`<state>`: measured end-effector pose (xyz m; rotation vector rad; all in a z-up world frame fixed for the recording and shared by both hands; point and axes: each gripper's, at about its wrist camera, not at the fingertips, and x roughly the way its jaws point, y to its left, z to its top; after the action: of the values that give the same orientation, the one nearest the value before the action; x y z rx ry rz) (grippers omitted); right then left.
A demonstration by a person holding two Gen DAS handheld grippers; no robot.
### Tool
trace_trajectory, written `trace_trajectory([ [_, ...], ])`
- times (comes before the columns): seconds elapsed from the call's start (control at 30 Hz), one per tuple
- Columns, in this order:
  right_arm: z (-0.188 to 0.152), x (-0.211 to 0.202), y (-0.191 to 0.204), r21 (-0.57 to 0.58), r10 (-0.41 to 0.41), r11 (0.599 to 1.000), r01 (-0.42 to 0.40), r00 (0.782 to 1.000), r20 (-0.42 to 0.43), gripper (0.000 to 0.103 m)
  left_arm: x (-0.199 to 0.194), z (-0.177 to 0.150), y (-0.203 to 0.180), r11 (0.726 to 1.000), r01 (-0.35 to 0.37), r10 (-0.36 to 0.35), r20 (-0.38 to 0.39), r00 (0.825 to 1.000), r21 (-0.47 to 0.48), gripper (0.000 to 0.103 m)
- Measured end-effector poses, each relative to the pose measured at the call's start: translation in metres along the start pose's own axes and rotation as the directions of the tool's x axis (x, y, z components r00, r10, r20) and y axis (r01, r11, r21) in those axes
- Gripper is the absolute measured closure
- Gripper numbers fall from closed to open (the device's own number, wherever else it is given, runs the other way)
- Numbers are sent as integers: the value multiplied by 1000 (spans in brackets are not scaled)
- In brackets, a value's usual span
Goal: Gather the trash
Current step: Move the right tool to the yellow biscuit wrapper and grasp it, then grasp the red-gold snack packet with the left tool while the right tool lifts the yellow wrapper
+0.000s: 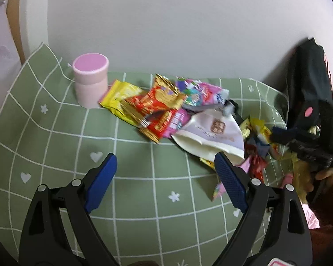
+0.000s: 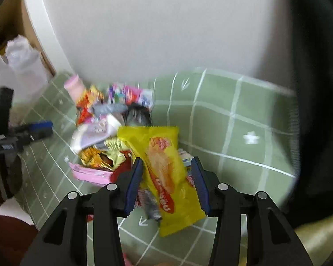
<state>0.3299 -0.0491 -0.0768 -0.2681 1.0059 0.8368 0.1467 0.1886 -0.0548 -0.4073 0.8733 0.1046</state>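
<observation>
The right tongs [image 2: 168, 184] stand apart, straddling a yellow wrapper [image 2: 166, 177] whose long axis runs along the fingers. The left tongs [image 1: 166, 177] gape empty, with the trash pile [image 1: 177, 110] ahead.

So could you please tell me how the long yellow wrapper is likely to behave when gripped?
The yellow wrapper looks like thin glossy film, so probably light, floppy and slippery. It lies flat and seems empty, so it should crumple easily.
</observation>
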Motion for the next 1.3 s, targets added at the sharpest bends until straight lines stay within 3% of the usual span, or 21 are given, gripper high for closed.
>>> trace_trajectory([
  [0.17,-3,20,14,-46,31,998,-34,997,-65,60,1,6,8,1000,-1,2,12,1000,-20,18],
  [0.27,-6,19,19,-52,17,998,-20,998,-56,62,7,6,12,999,0,0,1,1000,-32,18],
  [0.33,-5,11,19,-31,14,999,-15,999,-29,81,9,6,14,999,1,-2,-2,1000,-33,18],
  [0.4,-4,2,20,-26,-10,1000,9,1000,-10,90,11,6,15,999,3,-3,-2,1000,-32,18],
  [0.7,-1,-50,7,115,-10,993,-6,990,139,91,22,16,19,1000,-11,11,4,1000,-19,22],
  [0.93,-2,-66,5,182,17,982,-51,982,187,91,40,42,-3,994,-27,25,25,999,105,24],
  [1.1,-9,-74,6,190,-43,982,7,982,186,91,72,51,-9,984,-42,51,-53,997,172,36],
  [1.17,-14,-76,6,195,-76,980,40,981,180,91,79,51,-8,984,-32,45,-72,996,173,52],
  [1.3,-24,-82,7,234,-131,968,87,974,183,91,73,50,-10,987,16,-6,-66,998,162,65],
])
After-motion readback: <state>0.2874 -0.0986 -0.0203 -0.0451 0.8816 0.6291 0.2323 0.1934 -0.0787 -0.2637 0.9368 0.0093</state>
